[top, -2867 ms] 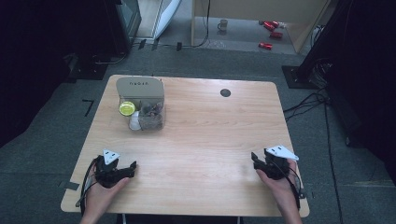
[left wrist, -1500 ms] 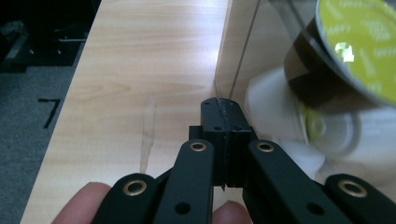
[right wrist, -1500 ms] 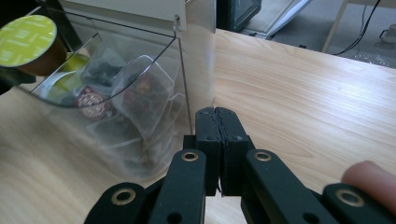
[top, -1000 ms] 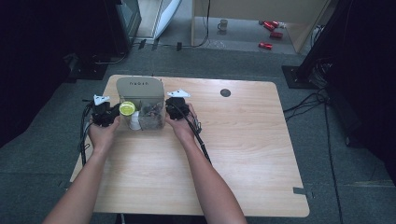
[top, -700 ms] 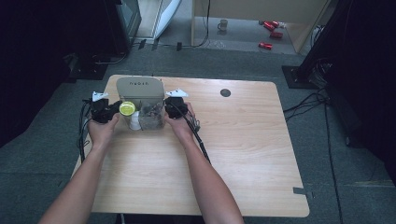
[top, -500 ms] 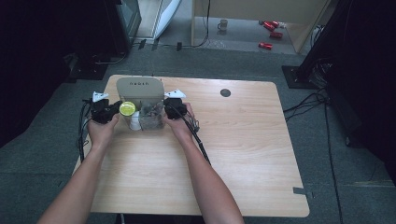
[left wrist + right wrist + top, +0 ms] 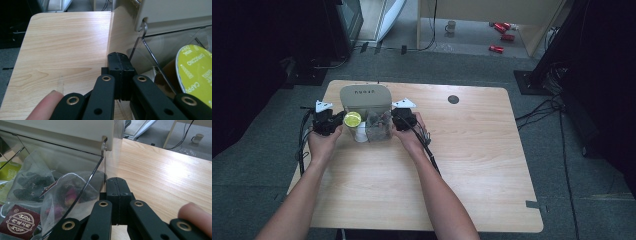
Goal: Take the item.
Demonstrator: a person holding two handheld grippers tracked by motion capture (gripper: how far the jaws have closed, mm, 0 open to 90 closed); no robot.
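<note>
High view: clear storage box (image 7: 371,112) near desk (image 7: 472,165) far-left corner, flanked by left gripper (image 7: 332,122) and right gripper (image 7: 398,120); judged positioning for a two-sided push or lift. Left gripper view: fingers (image 7: 120,72) closed, empty, beside box wall. Right gripper view: fingers (image 7: 117,192) likewise; open desk rightward, left edge close.

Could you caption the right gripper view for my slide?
Shut right gripper on a wooden table, beside a clear box of mesh tea bags.
</note>
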